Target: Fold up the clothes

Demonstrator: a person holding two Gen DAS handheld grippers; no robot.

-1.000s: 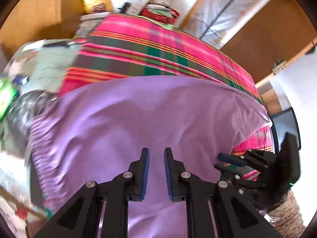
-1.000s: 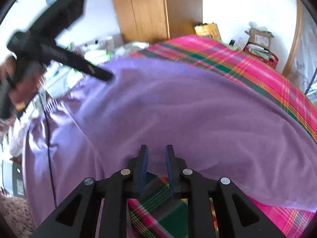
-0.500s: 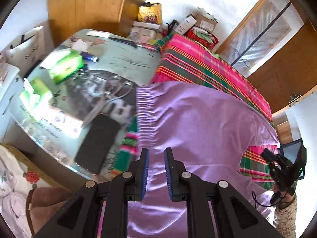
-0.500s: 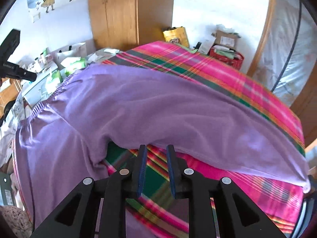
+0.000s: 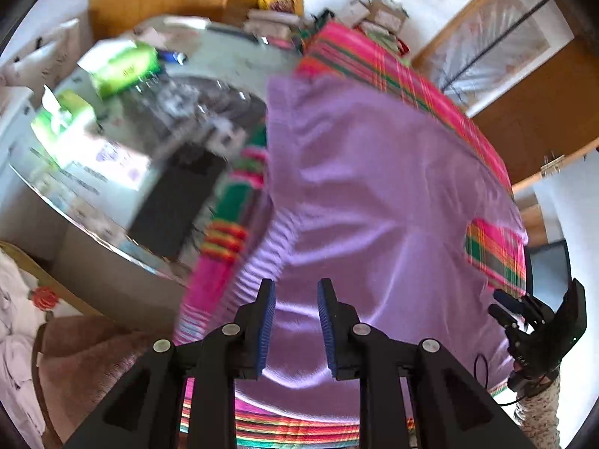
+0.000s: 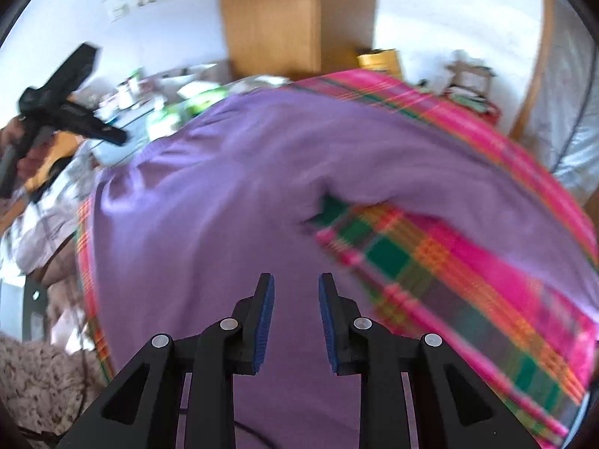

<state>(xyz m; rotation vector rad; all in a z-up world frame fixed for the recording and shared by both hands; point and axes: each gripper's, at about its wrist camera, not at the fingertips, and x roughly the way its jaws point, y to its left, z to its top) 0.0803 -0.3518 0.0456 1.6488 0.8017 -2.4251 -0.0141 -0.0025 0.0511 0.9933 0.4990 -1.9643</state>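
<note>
**Both claws released above the purple garment**

Left wrist view, from left to right. A glass-topped worktop (image 5: pixel 112 232) occupies the left side and carries green tissue packs (image 5: pixel 123 63) and a dark flat item (image 5: pixel 176 205); motion blur hides finer detail. Just beside the worktop, a pink, green and orange plaid cover (image 5: pixel 393 71) begins, and the purple garment (image 5: pixel 374 194) lies spread flat on it. The gathered waistband (image 5: pixel 262 262) of the garment sits at its left edge, near the border of the cover. The left claw (image 5: pixel 295 321) hangs over the near part of the garment. Its jaws have just been opening; they stand apart with nothing between them, and the blue pads (image 5: pixel 266 325) touch no fabric. At the far right edge, the right claw (image 5: pixel 505 308) appears beyond the garment's right border, held by a person's hand.

Right wrist view, from left to right. The left claw (image 6: pixel 116 136) is visible at upper left, gripped by a hand (image 6: pixel 26 153). The purple garment (image 6: pixel 224 205) fills the centre. A notch between two sections of the garment exposes the plaid cover (image 6: pixel 449 262) at right. The right claw (image 6: pixel 295 321) is positioned over the garment, just left of that exposed strip. Its jaws have also just been opening; it is released, with an empty gap between its pads (image 6: pixel 265 325).
</note>
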